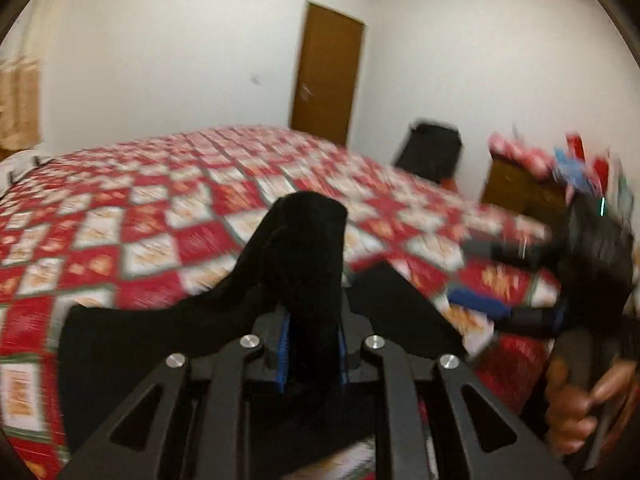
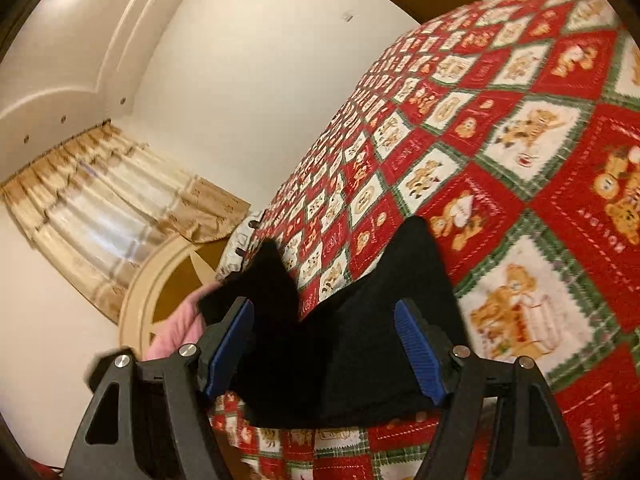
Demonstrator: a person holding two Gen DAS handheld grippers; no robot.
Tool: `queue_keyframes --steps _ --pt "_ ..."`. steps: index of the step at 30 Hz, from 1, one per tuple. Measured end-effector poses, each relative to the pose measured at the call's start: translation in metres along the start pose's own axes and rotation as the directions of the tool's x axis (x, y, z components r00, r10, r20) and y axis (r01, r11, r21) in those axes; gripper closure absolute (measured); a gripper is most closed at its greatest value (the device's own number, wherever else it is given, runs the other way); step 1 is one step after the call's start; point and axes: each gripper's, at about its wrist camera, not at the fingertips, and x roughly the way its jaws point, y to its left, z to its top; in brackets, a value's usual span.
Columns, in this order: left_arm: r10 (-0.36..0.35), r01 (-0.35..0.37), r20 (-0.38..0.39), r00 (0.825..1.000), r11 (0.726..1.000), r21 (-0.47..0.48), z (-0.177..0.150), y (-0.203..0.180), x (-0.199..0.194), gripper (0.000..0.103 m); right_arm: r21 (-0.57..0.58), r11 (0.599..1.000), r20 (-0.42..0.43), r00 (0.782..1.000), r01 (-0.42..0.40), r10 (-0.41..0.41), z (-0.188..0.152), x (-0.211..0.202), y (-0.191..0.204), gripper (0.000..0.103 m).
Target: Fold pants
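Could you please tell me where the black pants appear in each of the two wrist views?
Left wrist: pants bottom centre, pinched in the left gripper.
Right wrist: pants bottom centre, between the open right gripper fingers.
Shared landmark: the red patchwork bedspread.

the bed (image 1: 160, 208) stretches wide and flat ahead of the left claw (image 1: 312, 344), its patterned cover bare up to the far wall, so there is open room to pass there. black pants (image 1: 304, 248) bunch up between the left claw's fingers and block its middle. the right claw (image 1: 480, 276) stands close on the right, crowding that side. beyond the bed's right edge a dark bag (image 1: 432, 152) and a cluttered wooden cabinet (image 1: 516, 188) close off the corner.
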Motion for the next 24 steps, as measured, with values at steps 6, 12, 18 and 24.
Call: queue_keyframes --steps 6,12,18,24 --pt "0.019 -0.015 -0.074 0.997 0.999 0.045 -0.022 -0.015 0.023 0.084 0.053 0.994 -0.083 0.991 -0.097 0.101 0.001 0.014 -0.009 0.028" --pt "0.064 -0.060 -0.039 0.997 0.993 0.102 -0.035 -0.032 0.024 0.084 0.009 0.997 -0.170 0.982 -0.079 0.079 -0.004 0.053 -0.001 0.028" --pt "0.088 -0.085 -0.015 0.996 0.985 0.152 -0.046 -0.035 0.025 0.084 0.011 0.996 -0.190 0.978 -0.085 0.085 0.006 0.068 0.005 0.028" --pt "0.078 -0.077 -0.002 0.997 0.987 0.143 -0.045 -0.033 0.020 0.084 -0.072 0.995 -0.155 0.986 -0.074 0.062 0.016 0.065 0.023 0.028"
